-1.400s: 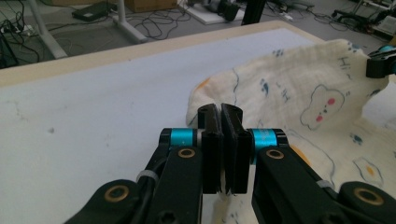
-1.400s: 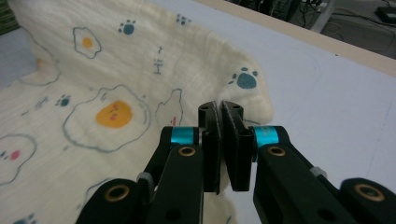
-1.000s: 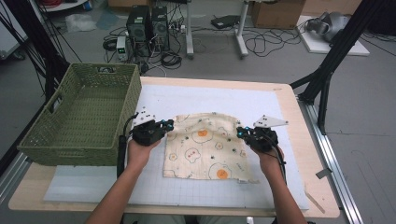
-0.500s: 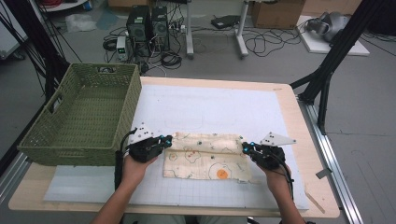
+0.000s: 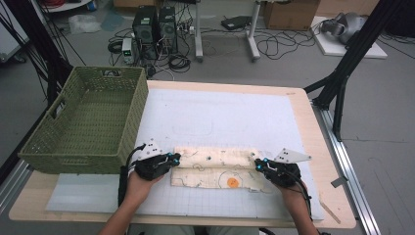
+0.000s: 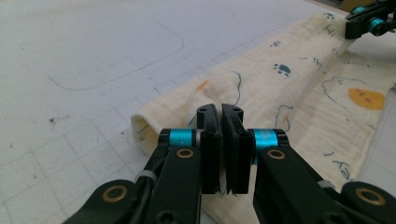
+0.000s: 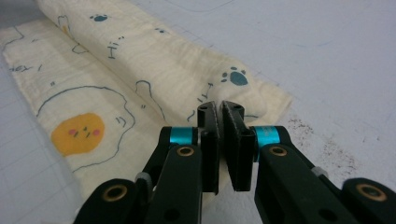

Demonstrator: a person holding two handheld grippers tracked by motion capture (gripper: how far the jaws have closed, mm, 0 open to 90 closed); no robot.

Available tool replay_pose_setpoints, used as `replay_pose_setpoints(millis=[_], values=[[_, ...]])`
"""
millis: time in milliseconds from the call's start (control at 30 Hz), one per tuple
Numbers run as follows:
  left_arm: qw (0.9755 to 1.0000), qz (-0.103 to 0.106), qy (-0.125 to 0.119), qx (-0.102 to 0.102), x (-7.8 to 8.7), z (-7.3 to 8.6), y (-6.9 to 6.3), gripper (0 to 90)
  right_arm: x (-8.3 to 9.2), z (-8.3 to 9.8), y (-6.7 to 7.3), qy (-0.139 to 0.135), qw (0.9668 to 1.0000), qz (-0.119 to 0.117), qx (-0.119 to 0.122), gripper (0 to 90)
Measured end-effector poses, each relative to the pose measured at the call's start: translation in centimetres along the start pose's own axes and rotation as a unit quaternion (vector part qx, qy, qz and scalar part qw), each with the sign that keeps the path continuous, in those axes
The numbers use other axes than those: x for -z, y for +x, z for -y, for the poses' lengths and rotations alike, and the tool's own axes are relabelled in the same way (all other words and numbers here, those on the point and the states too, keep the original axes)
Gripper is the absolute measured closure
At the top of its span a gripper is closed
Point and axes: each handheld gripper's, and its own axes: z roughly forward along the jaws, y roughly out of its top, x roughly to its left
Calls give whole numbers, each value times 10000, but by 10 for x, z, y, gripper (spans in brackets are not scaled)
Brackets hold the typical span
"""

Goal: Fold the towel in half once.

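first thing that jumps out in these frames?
The cream cotton cloth printed with fried eggs and paw prints, folded over on the white gridded mat at the table's near edge. The left gripper and right gripper each pinch one end of its fold, fingers shut. Beside it on the left stands an empty green woven basket.

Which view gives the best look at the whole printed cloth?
The high view: the cloth shows entire there, folded over, a gripper at each end. The left gripper view shows its rolled end and a paw print; the right gripper view shows the other end and the egg print.
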Motion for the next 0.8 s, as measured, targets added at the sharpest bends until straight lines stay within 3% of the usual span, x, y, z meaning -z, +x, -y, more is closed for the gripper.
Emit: replay_pose_setpoints(millis=[133,333,433,533,667,800], values=[[9995,144,227,138,1,3,3,749,1,2,1,92,9999,-78,89,835],[9985,340,-37,426,9,1,9,486,11,11,0,300,9989,-118,327,802],[9981,346,-211,462,14,0,13,446,22,12,-1,239,9986,-183,442,761],[9971,322,-409,552,19,-2,16,441,36,11,0,166,9983,-43,552,722],[9970,305,-386,596,18,-1,17,443,48,12,-7,-61,9993,172,338,701],[9973,236,-350,595,17,-1,17,446,47,15,-9,-112,9996,196,166,668]])
